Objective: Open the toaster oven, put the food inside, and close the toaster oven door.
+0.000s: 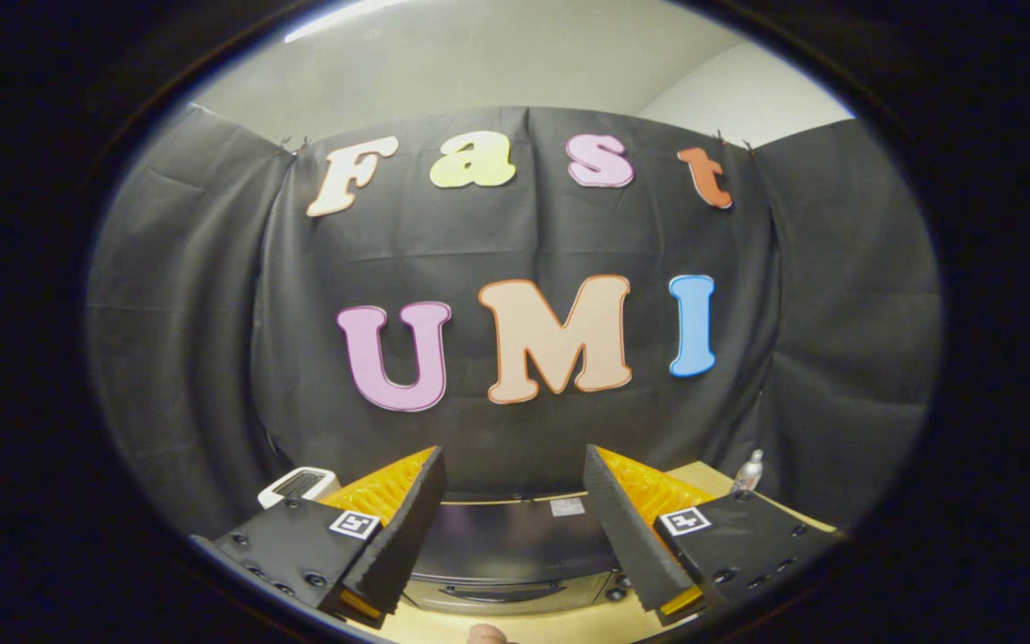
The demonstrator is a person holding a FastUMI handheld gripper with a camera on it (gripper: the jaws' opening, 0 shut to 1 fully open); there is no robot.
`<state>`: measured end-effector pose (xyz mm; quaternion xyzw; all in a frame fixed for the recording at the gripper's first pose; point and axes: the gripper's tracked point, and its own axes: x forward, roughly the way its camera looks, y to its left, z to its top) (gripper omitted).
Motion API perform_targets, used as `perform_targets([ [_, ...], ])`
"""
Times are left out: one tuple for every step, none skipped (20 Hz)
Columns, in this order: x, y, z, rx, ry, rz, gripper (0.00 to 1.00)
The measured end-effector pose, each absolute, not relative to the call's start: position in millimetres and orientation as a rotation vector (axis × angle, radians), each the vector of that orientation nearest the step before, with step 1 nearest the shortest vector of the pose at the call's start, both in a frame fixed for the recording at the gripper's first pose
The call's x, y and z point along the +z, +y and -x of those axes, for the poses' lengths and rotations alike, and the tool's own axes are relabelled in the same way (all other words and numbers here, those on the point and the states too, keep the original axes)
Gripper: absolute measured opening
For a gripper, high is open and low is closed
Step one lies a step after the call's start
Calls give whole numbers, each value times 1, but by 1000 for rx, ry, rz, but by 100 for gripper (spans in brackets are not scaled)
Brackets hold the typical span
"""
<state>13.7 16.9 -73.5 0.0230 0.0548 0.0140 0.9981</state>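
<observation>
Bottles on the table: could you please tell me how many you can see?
1: a small bottle stands on the table beyond the open claw, right of the toaster oven; others may be hidden.

Gripper camera rides high, faces forward over toaster oven (506,550) top toward booth wall; jaws apart, empty.

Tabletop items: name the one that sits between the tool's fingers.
The dark toaster oven, seen between the open tool's fingers and just beyond them. The white vented item lies outside one finger, the small bottle outside the other.
</observation>
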Motion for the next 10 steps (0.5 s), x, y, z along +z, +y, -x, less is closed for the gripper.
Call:
perform_targets([
  [-86, 17, -17, 26, 128, -49, 98],
  [-100, 19, -20, 29, 149, -50, 98],
  [-116, 21, -24, 31, 175, -47, 98],
  [-132, 22, -27, 31, 199, -42, 98],
  [-149, 23, -29, 32, 223, -36, 98],
  [-167, 25, -33, 33, 246, -32, 98],
  [-181, 26, -34, 29, 264, -31, 98],
  [-196, 26, -35, 27, 283, -33, 98],
  [-210, 27, -36, 26, 301, -35, 98],
  [-223, 27, -36, 25, 316, -34, 98],
])
